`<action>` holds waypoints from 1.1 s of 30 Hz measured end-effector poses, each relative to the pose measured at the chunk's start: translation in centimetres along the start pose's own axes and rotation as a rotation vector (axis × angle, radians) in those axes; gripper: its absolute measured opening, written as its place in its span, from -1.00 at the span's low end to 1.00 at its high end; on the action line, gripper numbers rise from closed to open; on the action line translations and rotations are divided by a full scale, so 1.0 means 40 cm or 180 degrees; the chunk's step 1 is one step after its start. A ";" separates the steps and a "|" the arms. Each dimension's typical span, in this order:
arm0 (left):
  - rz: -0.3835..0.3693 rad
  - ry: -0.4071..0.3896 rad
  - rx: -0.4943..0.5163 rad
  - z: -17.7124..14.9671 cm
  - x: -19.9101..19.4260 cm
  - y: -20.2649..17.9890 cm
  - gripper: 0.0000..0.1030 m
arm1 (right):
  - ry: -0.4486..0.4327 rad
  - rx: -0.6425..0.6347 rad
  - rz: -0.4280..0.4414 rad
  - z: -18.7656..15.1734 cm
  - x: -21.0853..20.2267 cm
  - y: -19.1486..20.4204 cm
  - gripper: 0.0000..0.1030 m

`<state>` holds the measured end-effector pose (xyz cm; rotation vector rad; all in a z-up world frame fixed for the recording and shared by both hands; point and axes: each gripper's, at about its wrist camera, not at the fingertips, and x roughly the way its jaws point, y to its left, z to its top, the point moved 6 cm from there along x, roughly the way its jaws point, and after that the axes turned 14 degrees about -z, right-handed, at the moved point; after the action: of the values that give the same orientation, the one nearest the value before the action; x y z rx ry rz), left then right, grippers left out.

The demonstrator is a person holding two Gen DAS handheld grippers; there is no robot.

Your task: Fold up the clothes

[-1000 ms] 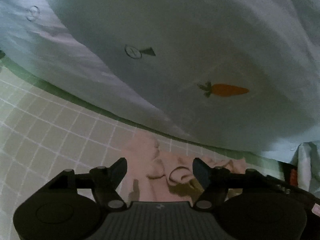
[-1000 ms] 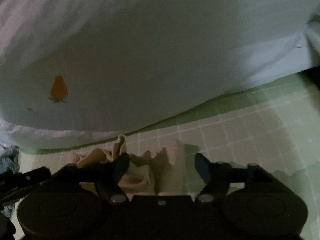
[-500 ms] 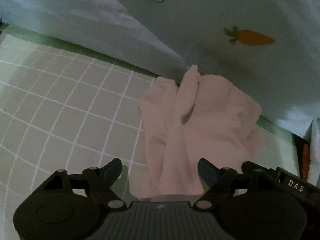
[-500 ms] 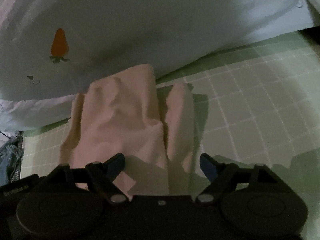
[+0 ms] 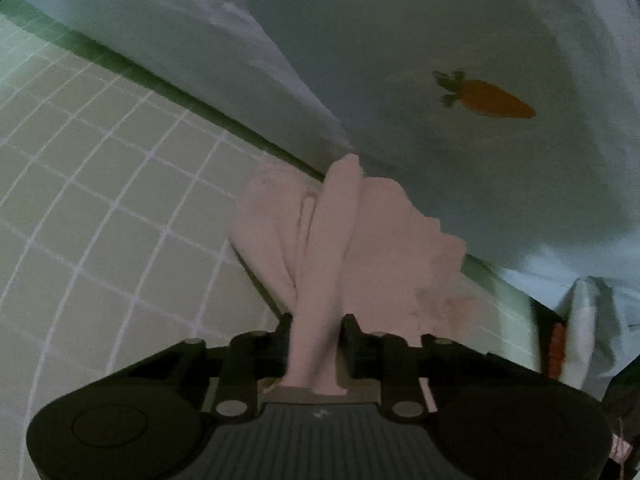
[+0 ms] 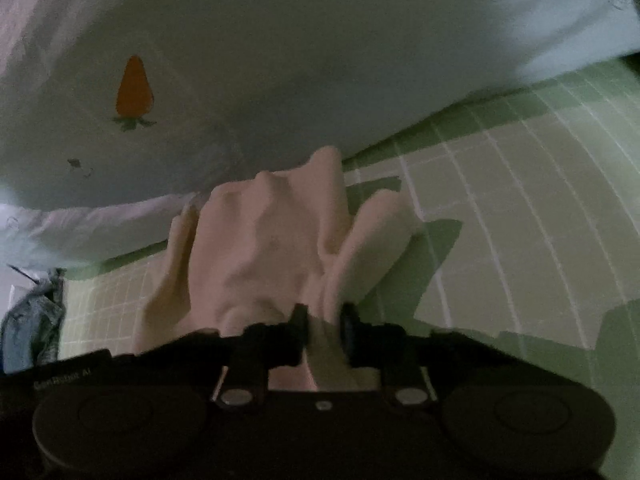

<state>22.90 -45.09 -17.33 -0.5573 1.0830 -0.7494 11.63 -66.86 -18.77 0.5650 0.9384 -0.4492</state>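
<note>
Ahead of both hand-held grippers, the large pale sheet [image 5: 460,40] with the carrot print [image 5: 486,98] lay across the far side and closed the way forward. The pink garment [image 5: 360,240] hung just before it. The green grid mat [image 5: 100,180] was open on the left, and on the right [image 6: 520,200] too. A blue cloth [image 6: 28,320] lay at the far left edge.

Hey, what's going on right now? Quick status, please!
Left gripper shut on pink garment. Right gripper shut on it too. Garment bunched, above green grid mat. Pale carrot-print sheet close behind.
</note>
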 end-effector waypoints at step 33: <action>-0.0613 0.0830 0.0483 -0.608 -0.041 -0.441 -0.57 | -0.0280 0.1119 -0.0428 -0.402 -0.498 -0.632 -0.72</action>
<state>-4.70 -56.08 -12.73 -0.4460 1.2107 -1.0864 -23.54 -73.88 -15.85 0.7961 0.8202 -0.7630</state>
